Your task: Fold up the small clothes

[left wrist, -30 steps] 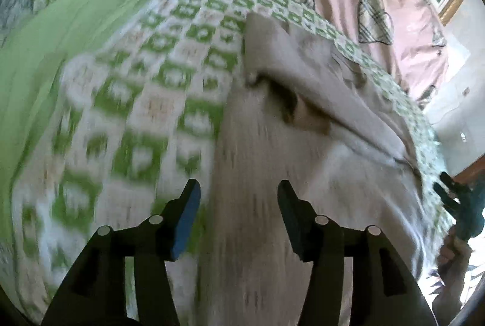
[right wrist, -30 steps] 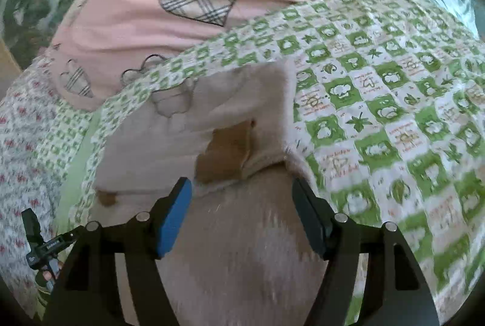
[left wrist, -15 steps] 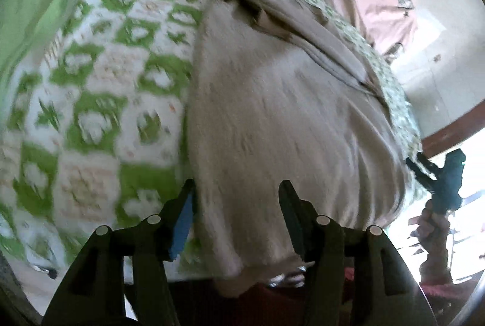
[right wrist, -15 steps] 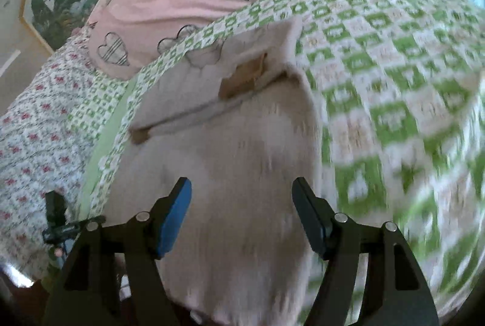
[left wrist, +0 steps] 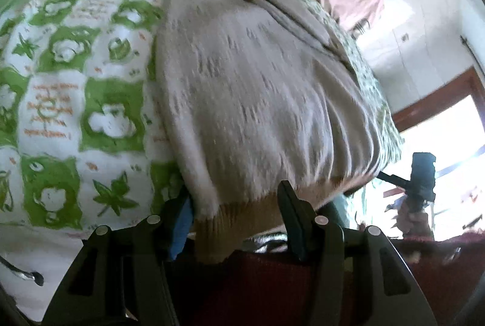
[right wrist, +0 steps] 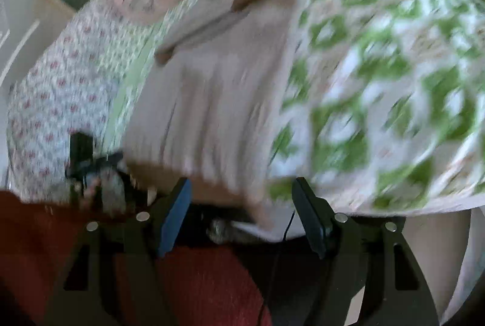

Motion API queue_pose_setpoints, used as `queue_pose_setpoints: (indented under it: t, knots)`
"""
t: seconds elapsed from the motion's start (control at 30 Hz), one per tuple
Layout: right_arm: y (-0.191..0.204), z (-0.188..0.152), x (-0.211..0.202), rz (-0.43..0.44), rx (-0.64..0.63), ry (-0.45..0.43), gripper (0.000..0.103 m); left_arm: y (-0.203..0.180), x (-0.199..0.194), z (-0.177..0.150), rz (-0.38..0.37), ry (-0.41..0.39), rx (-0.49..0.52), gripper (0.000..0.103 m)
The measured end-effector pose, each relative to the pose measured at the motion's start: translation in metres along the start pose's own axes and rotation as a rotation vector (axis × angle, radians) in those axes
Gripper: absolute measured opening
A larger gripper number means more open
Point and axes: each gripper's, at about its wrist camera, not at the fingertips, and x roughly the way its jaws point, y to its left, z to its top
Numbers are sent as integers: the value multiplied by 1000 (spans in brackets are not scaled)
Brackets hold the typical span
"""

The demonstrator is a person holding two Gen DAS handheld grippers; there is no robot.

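Hem-grasp step: the beige knitted sweater (left wrist: 257, 101) lies flat on the green-and-white checked bedspread (left wrist: 69, 77), hem at the near edge—left gripper (left wrist: 235, 223) and right gripper (right wrist: 241, 213), jaws wide, must close on its hem corners.

Bright daylight from the blown-out doorway (left wrist: 448, 126) at right. Strong motion smear across the right wrist view, worst on the green checked bedspread (right wrist: 379, 101). Milder blur at left. Fisheye bending and dark corners throughout.
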Motion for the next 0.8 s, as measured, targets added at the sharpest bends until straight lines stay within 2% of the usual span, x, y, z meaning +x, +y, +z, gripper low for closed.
queue_pose_setpoints:
  t: [0.1, 0.17, 0.23, 0.27, 0.3, 0.33, 0.37, 0.4, 0.5, 0.57, 0.8]
  knots:
    - [-1, -5, 27, -18, -2, 52, 69, 0, 6, -3, -6, 33, 26, 53]
    - [1, -5, 43, -23, -10, 77, 64, -2, 8, -3, 2, 47, 47, 52]
    - [7, -3, 52, -6, -34, 84, 44, -4, 10, 0, 19, 68, 77, 49]
    - [12, -1, 56, -9, -52, 89, 38, -5, 12, 2, 33, 80, 94, 45]
    - [15, 1, 57, -19, -67, 95, 27, -7, 13, 3, 49, 90, 113, 41]
    - [18, 0, 58, -27, -91, 104, 15, -9, 14, 4, 65, 95, 127, 30]
    - [23, 1, 58, -21, -107, 113, 13, -8, 14, 4, 87, 101, 141, 15]
    - [24, -1, 55, -9, -121, 118, 13, -7, 15, 4, 95, 106, 144, 10]
    - [35, -2, 44, 35, -147, 118, 12, -7, 8, 4, 90, 88, 143, 7]
    - [42, 0, 32, 87, -147, 93, 11, -9, -3, 4, 54, 51, 126, 6]
    - [51, 26, -18, 267, -107, -103, 11, -19, -54, 24, -51, -130, 80, 5]
